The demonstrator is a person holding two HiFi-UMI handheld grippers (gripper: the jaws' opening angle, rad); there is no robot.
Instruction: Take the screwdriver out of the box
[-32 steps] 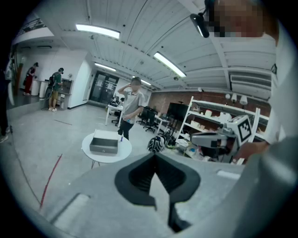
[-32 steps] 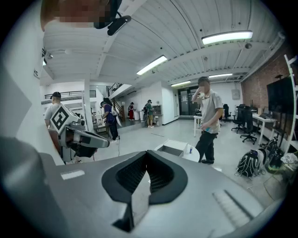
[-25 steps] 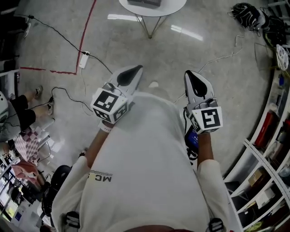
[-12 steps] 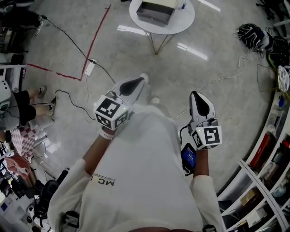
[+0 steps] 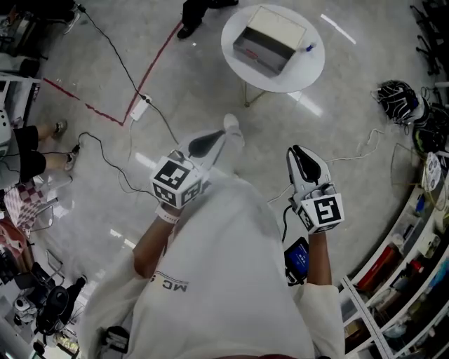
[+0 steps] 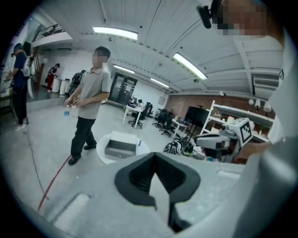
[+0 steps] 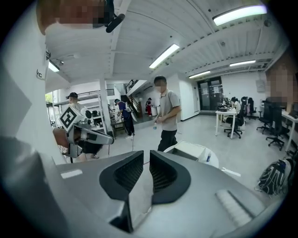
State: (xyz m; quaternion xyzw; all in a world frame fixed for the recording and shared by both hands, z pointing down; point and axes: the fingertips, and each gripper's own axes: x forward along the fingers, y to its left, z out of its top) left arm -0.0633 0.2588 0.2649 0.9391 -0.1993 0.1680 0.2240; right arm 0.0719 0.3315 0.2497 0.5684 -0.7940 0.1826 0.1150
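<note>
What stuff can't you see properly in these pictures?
- Inside of the box: head view, too small to find a screwdriver.
- Same box, left gripper view: its front wall hides the inside.
- Blue thing on the table: head view, too small to name.
- Standing person: head view, cut off by the top edge.

The floor is seen steeply from above in the head view, with the round table (image 5: 309,70) and the box (image 5: 270,45) far off at the top edge. The same table and box are faced almost level, from well away, in both gripper views.
</note>
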